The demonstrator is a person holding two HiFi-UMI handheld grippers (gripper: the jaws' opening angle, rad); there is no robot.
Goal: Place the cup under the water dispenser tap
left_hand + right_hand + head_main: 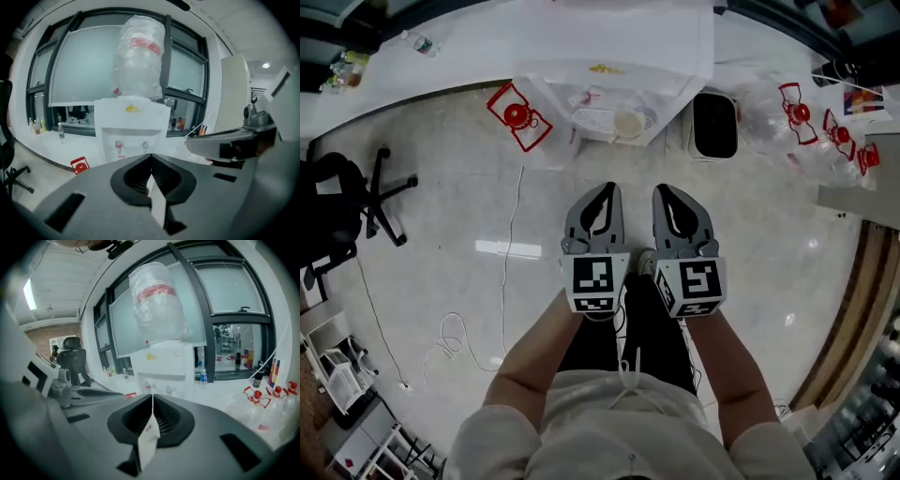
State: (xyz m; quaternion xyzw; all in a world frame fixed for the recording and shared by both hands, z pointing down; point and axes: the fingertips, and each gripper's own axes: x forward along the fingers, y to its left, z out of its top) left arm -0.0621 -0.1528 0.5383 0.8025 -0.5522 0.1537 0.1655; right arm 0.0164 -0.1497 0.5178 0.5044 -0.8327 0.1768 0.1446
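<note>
Grey plastic left gripper (602, 192): held out in front of the person's body, well short of the water dispenser. Its 2 jaws are pressed together and grip no object. A thin white sliver shows along the seam in the left gripper view; I cannot tell what it is.

Grey plastic right gripper (670, 192): just beside the left one and facing the dispenser the same way. Its jaws also meet tip to tip and hold nothing. The same white sliver shows here, with a red fleck.

White box-shaped water dispenser (133, 124): stands against the dark-framed window wall, straight ahead of both grippers. An upturned bottle wrapped in clear plastic film (139, 56) sits on top.

Small taps (118, 144): 2 of them, side by side in the recess on the dispenser's front.

Round cream cup (628, 124): in the head view it appears to sit in the dispenser's recess, towards the right side. Both gripper views hide that spot behind their own bodies, so I cannot tell whether it sits squarely under a tap.

Why held so: both tools are closed, empty and away from the dispenser. They look parked rather than carrying, which suggests the cup is already set down.

Red plastic bottle handle (517, 114): on the pale floor just left of the dispenser.

Black bin (714, 124): just right of the dispenser.

Black office chair (342, 202): far to the dispenser's left.
</note>
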